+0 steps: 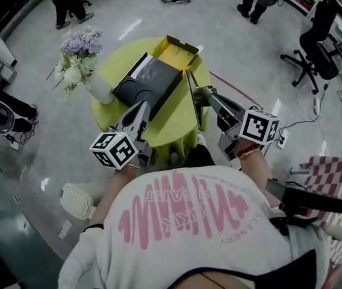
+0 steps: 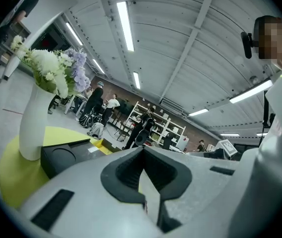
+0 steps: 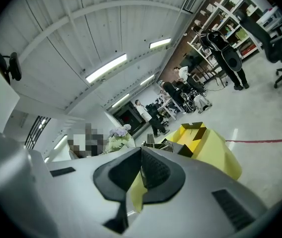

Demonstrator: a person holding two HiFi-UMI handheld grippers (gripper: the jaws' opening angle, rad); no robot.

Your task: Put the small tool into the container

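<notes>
My right tool (image 1: 197, 94) is clenched mid-length on the thin strip (image 1: 189, 79) beside the container (image 1: 152, 78): light, stiff, slippery, I reckon, so I pinch its flats.

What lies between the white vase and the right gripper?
A black box, between vase and right gripper on the table; the head view shows it.

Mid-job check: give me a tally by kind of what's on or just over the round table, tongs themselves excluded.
Vase of flowers: 1
Black box: 1
Yellow open carton: 1
Thin dark strip, apparently gripped by the right tongs: 1
Total: 4
</notes>
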